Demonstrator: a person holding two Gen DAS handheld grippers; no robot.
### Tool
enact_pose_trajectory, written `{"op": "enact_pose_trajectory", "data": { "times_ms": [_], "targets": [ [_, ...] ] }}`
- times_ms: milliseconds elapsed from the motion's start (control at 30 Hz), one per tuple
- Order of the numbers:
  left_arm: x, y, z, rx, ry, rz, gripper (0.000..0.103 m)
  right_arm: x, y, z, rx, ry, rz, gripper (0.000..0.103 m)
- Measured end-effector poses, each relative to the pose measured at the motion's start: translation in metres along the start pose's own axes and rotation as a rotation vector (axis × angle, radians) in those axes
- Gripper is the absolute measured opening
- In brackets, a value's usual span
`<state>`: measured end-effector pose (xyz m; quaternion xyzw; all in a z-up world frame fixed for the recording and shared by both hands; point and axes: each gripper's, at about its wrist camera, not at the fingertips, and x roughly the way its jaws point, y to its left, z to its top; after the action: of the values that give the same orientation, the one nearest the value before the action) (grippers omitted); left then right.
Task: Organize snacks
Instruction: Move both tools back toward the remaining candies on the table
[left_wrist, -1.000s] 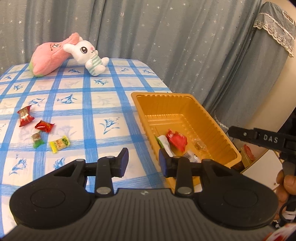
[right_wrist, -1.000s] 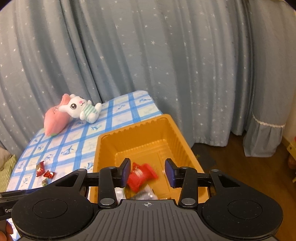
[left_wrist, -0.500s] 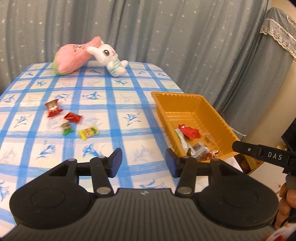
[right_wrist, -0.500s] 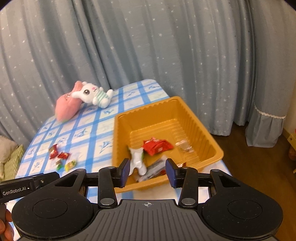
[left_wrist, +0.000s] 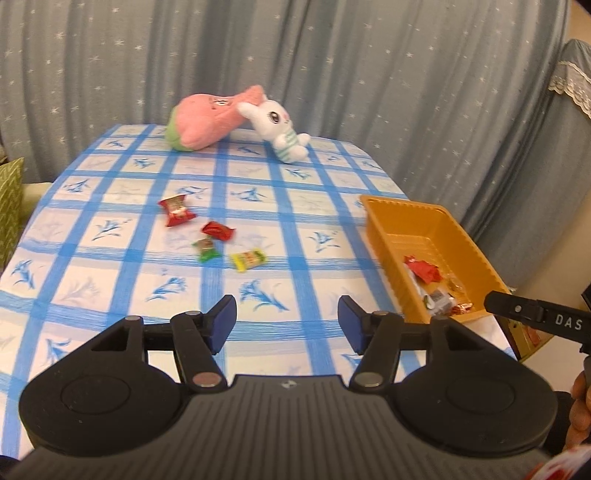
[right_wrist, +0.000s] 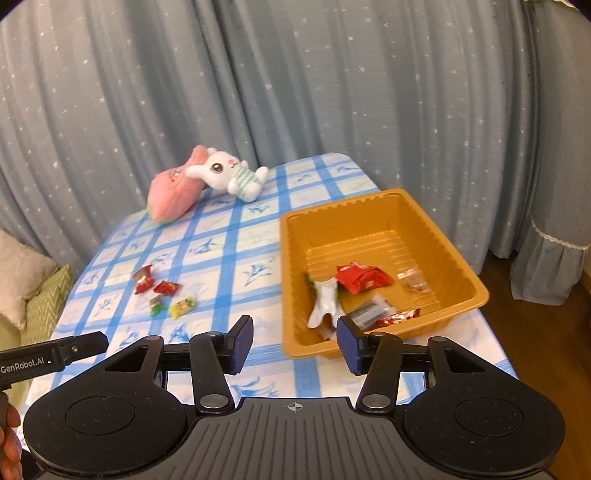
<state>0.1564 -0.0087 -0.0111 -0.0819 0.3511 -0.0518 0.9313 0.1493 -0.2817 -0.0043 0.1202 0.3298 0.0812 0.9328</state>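
While both grippers (left_wrist: 287, 319) (right_wrist: 293, 341) gape empty, tray (right_wrist: 456, 251) holds perhaps five snacks.

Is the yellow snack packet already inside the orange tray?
No, the yellow snack packet lies on the checked tablecloth left of the orange tray, beside three other loose snacks.

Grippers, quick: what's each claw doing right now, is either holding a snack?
Left gripper: open, holding nothing.
Right gripper: open, holding nothing.

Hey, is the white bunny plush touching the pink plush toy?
Touching. In the right wrist view the white bunny plush leans its head and ear against the pink plush toy, no gap between them.
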Motion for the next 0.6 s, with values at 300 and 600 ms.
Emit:
{"op": "enact_pose_trajectory", "data": {
  "times_ms": [300, 600],
  "targets": [
    [-0.008, 0.023, 0.000, -0.032, -0.012, 0.035, 0.060, 0.007, 0.022, -0.003, -0.028, 0.012, 0.025, 0.051],
    [-0.004, 0.040, 0.002, -0.046, -0.011, 0.058, 0.064, 0.022, 0.042, -0.007, -0.054, 0.038, 0.048, 0.052]
  ]
}}
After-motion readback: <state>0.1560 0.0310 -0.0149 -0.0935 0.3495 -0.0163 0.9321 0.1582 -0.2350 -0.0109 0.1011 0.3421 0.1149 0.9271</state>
